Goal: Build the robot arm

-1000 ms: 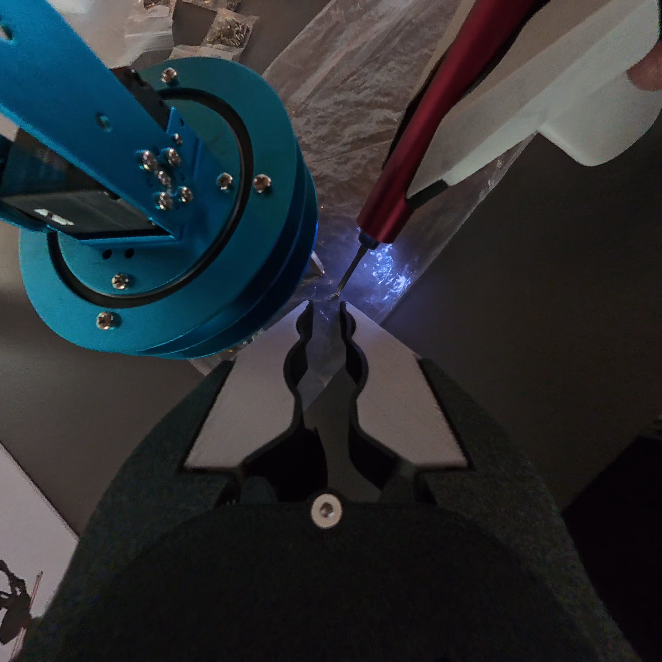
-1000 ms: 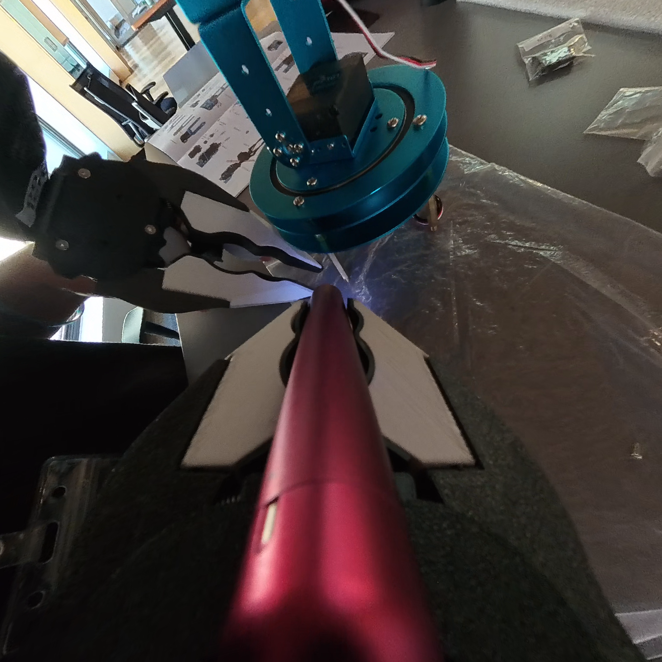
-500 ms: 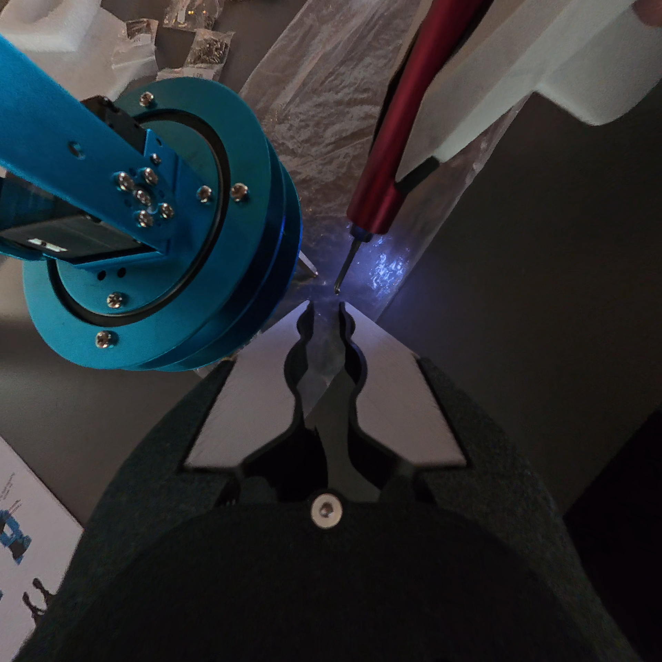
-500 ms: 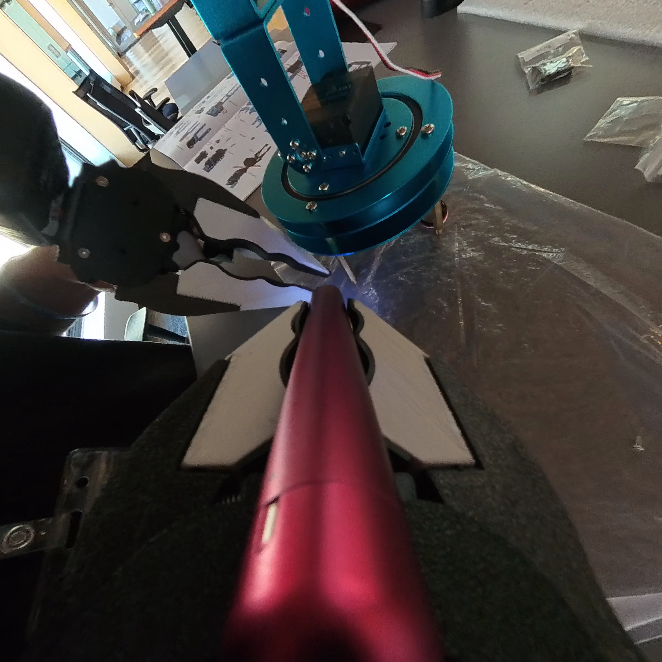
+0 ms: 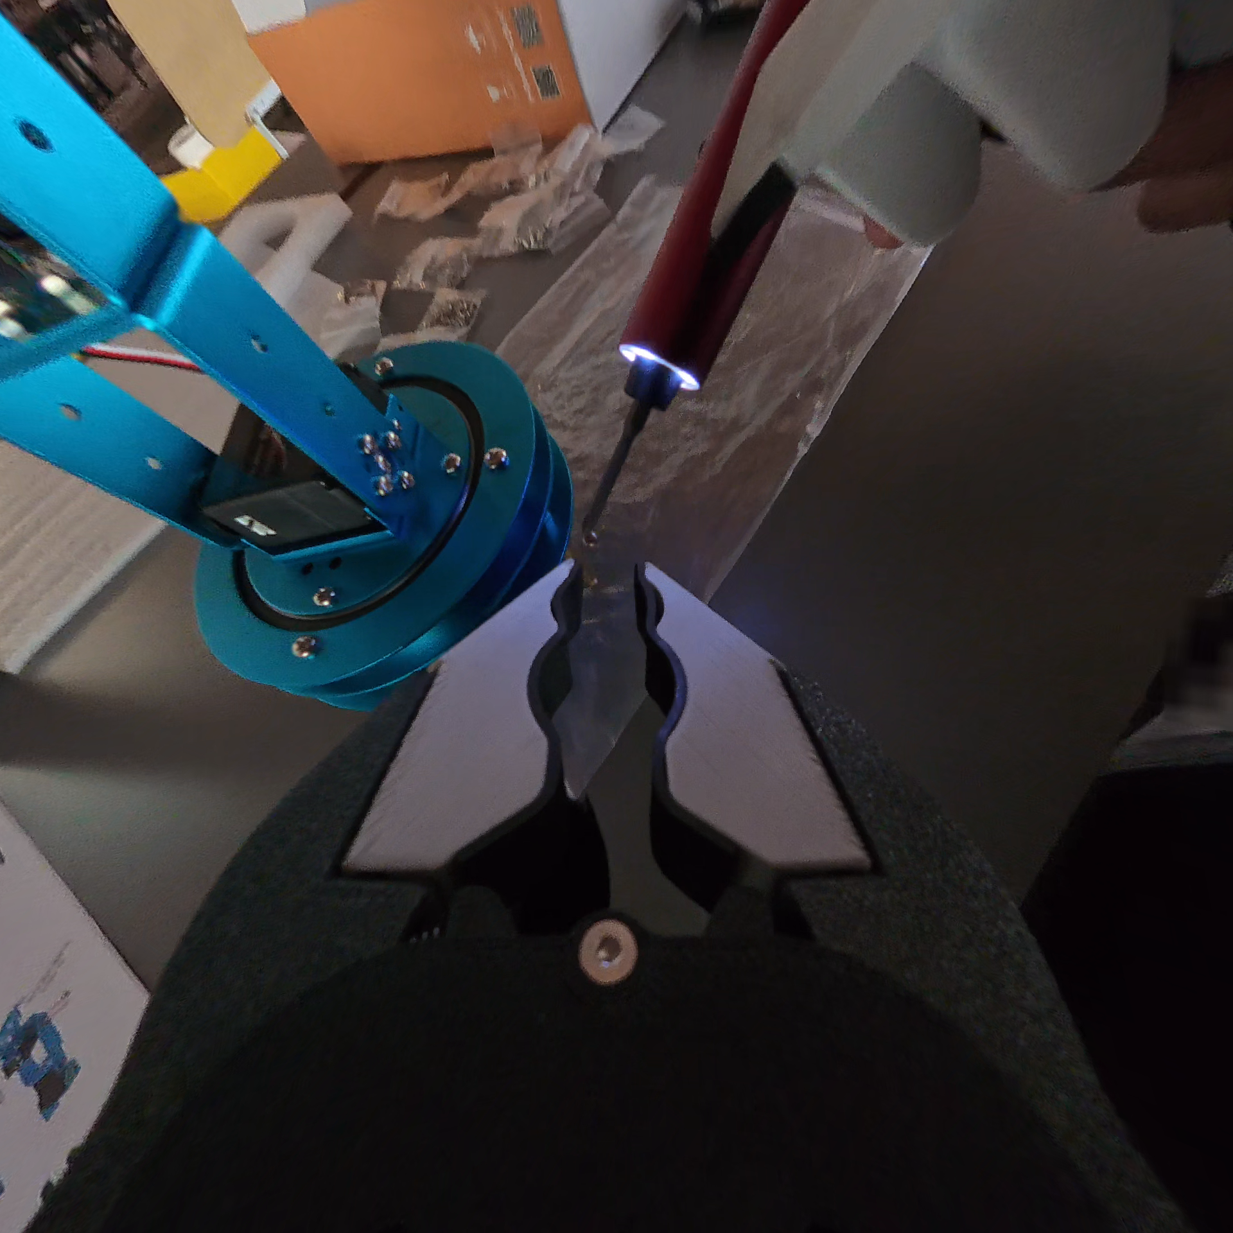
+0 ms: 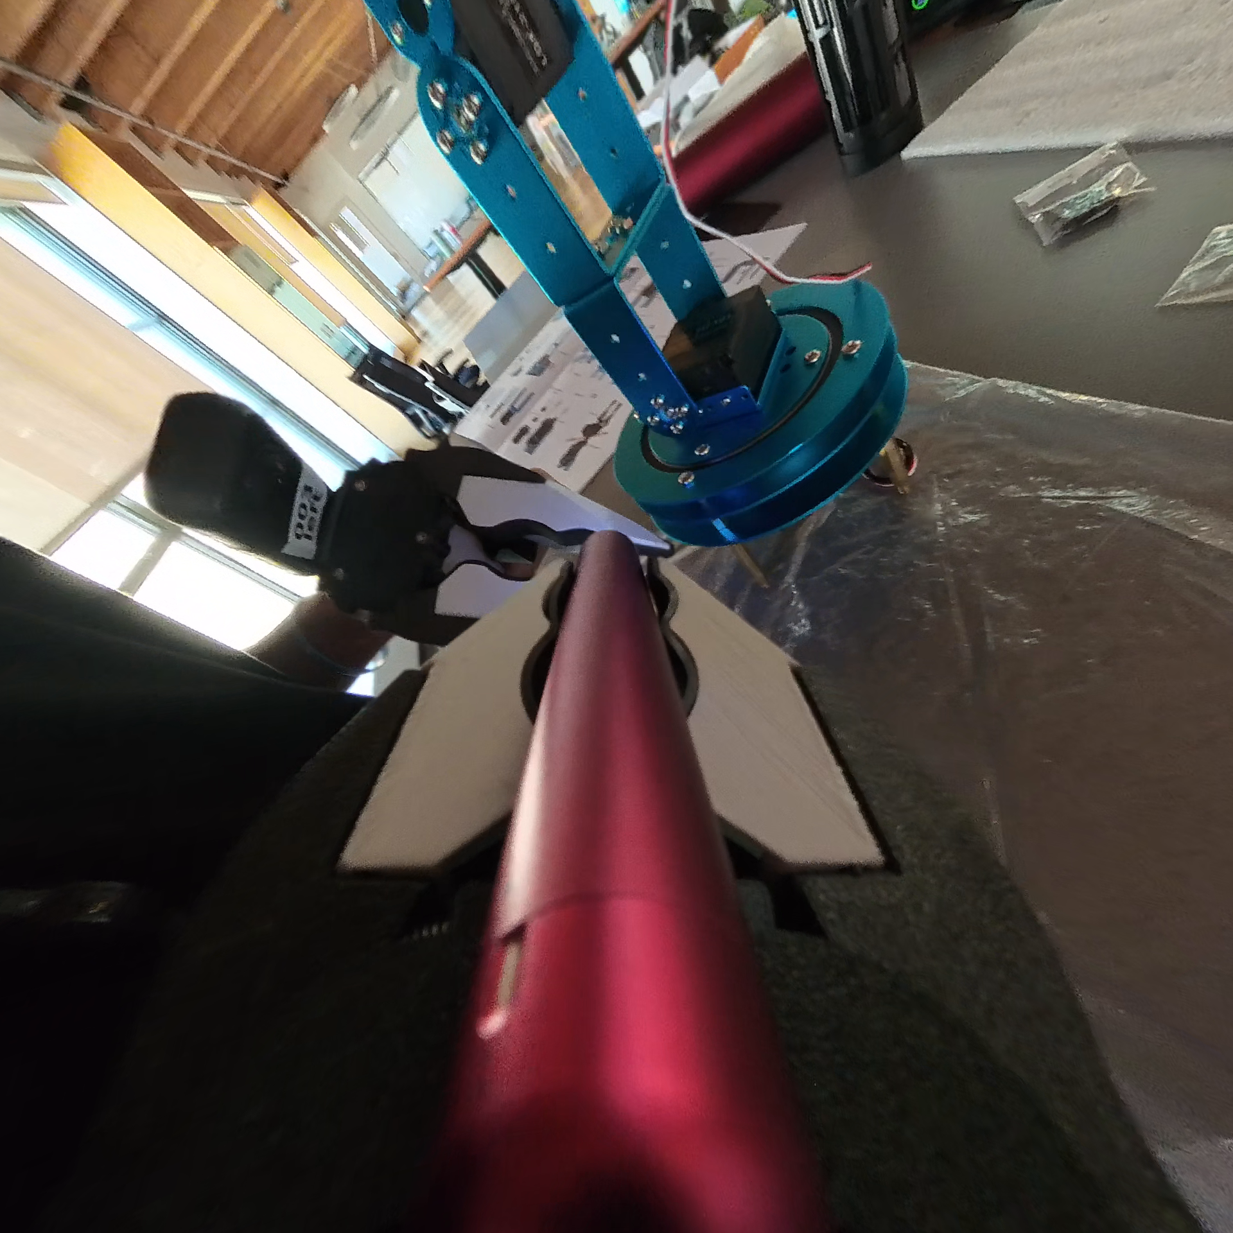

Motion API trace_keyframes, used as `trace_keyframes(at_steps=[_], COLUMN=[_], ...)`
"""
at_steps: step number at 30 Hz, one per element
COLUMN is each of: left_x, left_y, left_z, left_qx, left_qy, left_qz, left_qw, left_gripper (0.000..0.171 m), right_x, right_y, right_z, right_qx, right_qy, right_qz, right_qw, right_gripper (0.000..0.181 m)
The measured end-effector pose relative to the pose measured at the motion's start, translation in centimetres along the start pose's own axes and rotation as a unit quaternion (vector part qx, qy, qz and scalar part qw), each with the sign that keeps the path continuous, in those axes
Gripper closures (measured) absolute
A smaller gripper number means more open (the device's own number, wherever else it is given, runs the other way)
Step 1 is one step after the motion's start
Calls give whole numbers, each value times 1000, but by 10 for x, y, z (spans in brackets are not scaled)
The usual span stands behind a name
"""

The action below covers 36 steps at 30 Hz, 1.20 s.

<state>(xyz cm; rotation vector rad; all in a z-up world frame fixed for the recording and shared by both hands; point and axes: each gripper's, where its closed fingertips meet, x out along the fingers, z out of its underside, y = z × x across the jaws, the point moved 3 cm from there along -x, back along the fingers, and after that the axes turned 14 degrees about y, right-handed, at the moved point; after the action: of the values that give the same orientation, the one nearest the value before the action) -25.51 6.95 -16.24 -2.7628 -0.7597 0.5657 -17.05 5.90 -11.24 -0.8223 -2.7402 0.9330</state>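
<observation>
Change: both views have pulled back and up since a second ago; the red screwdriver's bit tip has come off the plastic sheet with a small screw on it, and more of the blue bracket arm and the room shows.
Screwdriver: the red electric screwdriver (image 5: 694, 220) is clamped between the fingers of the right gripper (image 6: 610, 574), its body running down the middle of the right wrist view; its nose light is on.
Bit and screw: the thin bit points down and left, and a small dark screw (image 5: 590, 538) sits at its tip, just above the left gripper's fingertips and just beside the rim of the blue base.
Left gripper: the left gripper (image 5: 606, 579) has its fingers a narrow gap apart with nothing between them; only the sheet shows through the gap.
Blue assembly: a blue round metal base (image 5: 427, 534) with upright brackets and a black servo stands on short legs at the edge of the clear plastic sheet (image 6: 1041, 600).
Around: a dark table (image 5: 967, 534), small bags of parts (image 6: 1081, 197), a printed instruction sheet (image 6: 560, 427).
</observation>
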Motion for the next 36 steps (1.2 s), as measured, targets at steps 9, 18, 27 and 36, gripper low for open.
trace_keyframes(at_steps=[9, 18, 27, 36], left_x=[-35, -47, -55, -62], left_y=[0, -4, -3, -1], left_z=[-57, -54, -57, -57], left_qx=[-27, -7, 5, 17], left_qy=[187, 202, 219, 227], left_qz=[-3, -13, -21, -15], left_qw=[982, 979, 976, 974], left_gripper=[161, 161, 167, 171], right_x=[-13, -10, -9, -7], right_y=[-18, -38, -45, -51], right_z=[-11, -14, -12, -10], right_qx=[135, 166, 150, 125], right_qy=[61, 74, 64, 51], right_qz=[-53, -80, -72, -59], right_qw=[987, 980, 984, 989], right_gripper=[157, 158, 159, 158])
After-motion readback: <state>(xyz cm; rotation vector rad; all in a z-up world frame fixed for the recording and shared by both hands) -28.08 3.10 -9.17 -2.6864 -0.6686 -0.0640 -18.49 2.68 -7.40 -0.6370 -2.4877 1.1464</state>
